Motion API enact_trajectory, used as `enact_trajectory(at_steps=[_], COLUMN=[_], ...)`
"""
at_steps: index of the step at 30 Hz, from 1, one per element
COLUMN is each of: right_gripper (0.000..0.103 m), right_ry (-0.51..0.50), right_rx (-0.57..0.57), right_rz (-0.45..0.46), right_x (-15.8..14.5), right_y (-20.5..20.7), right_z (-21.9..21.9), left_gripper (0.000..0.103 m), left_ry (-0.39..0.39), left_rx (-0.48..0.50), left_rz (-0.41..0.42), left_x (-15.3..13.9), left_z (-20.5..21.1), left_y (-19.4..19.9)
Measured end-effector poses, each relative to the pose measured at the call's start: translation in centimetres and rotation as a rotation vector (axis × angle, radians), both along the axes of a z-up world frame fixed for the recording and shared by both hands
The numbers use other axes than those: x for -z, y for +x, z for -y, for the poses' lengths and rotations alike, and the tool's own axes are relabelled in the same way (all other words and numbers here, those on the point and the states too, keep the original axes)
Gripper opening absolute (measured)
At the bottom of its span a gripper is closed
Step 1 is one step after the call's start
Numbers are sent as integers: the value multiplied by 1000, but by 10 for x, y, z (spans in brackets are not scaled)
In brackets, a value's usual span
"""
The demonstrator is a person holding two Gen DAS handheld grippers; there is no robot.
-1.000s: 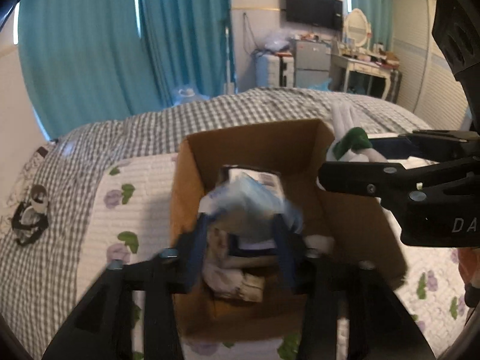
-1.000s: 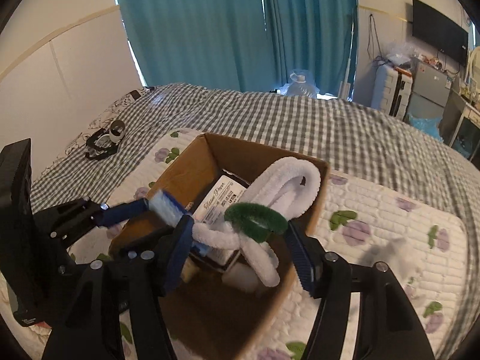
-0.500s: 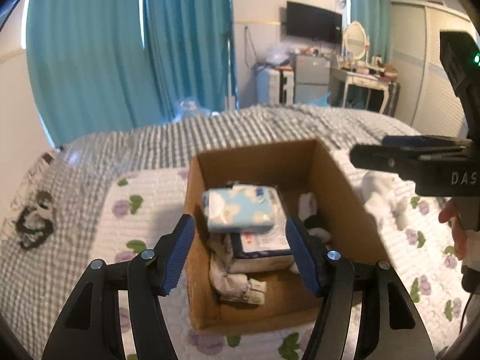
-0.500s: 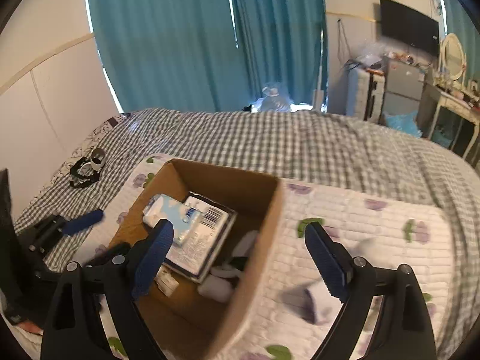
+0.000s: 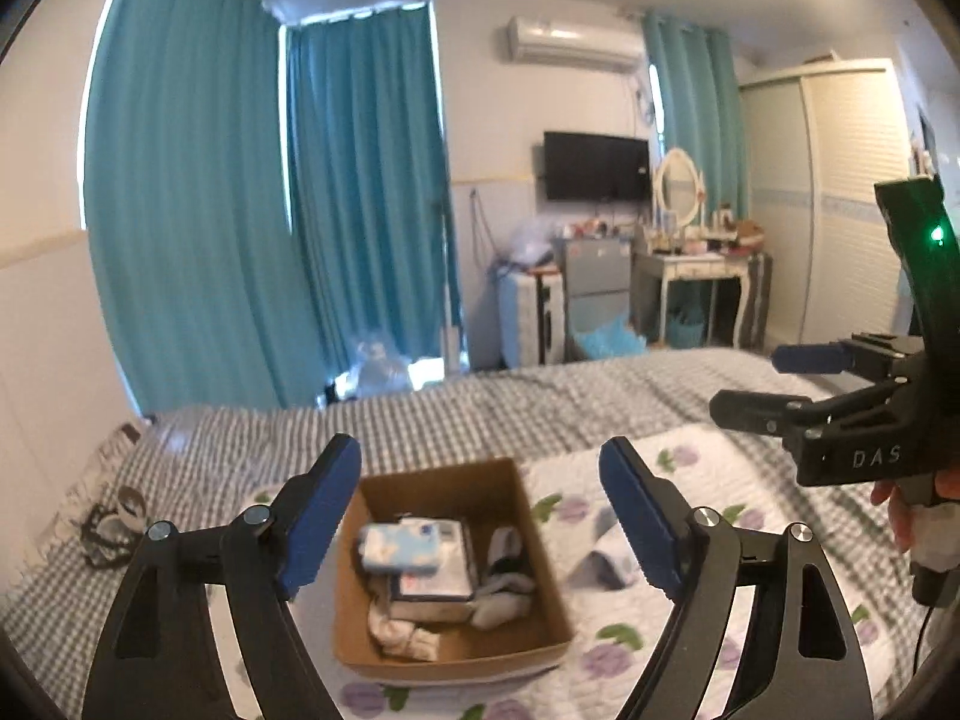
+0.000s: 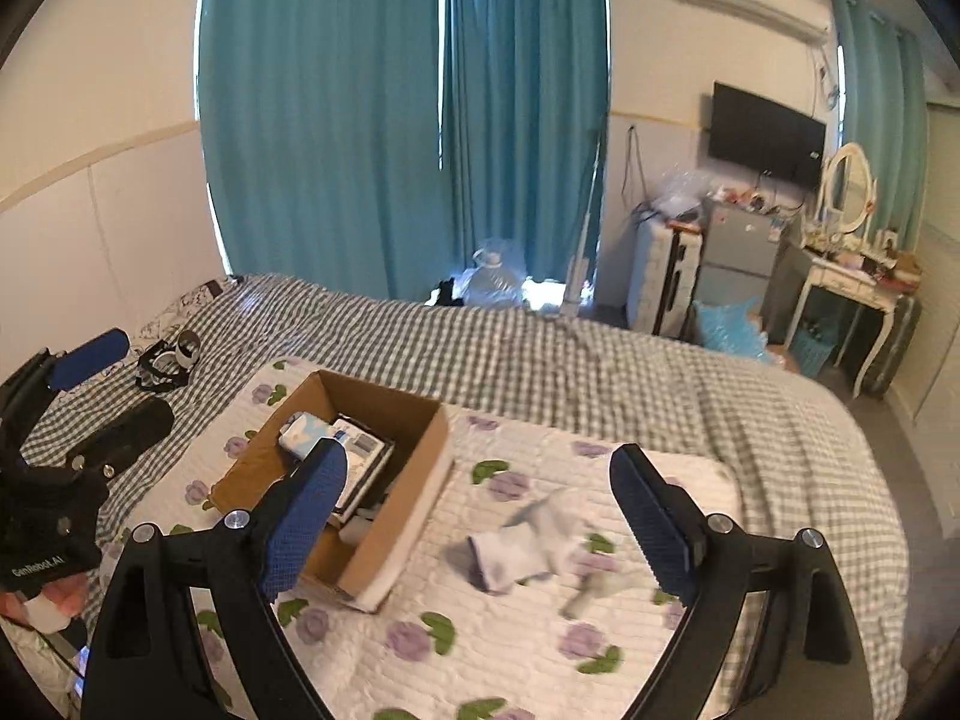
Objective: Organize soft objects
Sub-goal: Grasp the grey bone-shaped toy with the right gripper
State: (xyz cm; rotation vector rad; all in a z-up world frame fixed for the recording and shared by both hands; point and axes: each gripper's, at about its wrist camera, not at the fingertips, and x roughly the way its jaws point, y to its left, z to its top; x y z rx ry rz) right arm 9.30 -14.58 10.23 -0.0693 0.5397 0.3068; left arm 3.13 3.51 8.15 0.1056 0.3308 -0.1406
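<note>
An open cardboard box (image 5: 540, 630) sits on a floral quilt on the bed; it also shows in the right wrist view (image 6: 420, 468). Inside lie a light blue tissue pack (image 5: 399, 549), a flat printed packet (image 5: 429, 585) and white socks (image 5: 498, 594). A white and blue sock (image 6: 528, 546) lies loose on the quilt right of the box. My left gripper (image 5: 480, 522) is open and empty, high above the box. My right gripper (image 6: 480, 516) is open and empty, above the quilt between box and sock.
The bed has a grey checked cover (image 6: 540, 360). A black and white item (image 6: 171, 360) lies near the bed's left edge. Teal curtains (image 6: 390, 120), a TV (image 6: 765, 129), a dresser (image 6: 852, 276) and storage boxes stand beyond the bed.
Both grippers let go of their items into the box, opened and rose well above it. The tissue pack and the white and green plush left the jaws. A sock now lies on the quilt.
</note>
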Motion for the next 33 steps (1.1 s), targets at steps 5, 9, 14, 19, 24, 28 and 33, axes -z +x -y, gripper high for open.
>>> enact_trajectory(at_steps=[5,9,14,19,24,28,33], right_gripper=[90,90,90,90,90,90,89], right_ry=[-26,1,-2,9,21,13,41], right_rx=[32,61,84,92,81,72,54], right_rz=[23,11,-58,-139,-233,-301,-363], right_x=[-7,6,43,91,143,189,231], right_y=[-23,-30,-15,12,44,71,103], right_z=[30,62,92,116,126,124,114], left_gripper=[83,83,83,83,83,83,83], left_ry=[-3,-19,3,25,37,29,42], left_rx=[2,-19,10,-1,1,18,19], left_rz=[-29,-82,-177,-216,-207,-214,-323], left_x=[-2,11,41,73,98,120,153], left_z=[27,44,75,101,120,126,134], left_y=[-5,7,33,53,81,105,136])
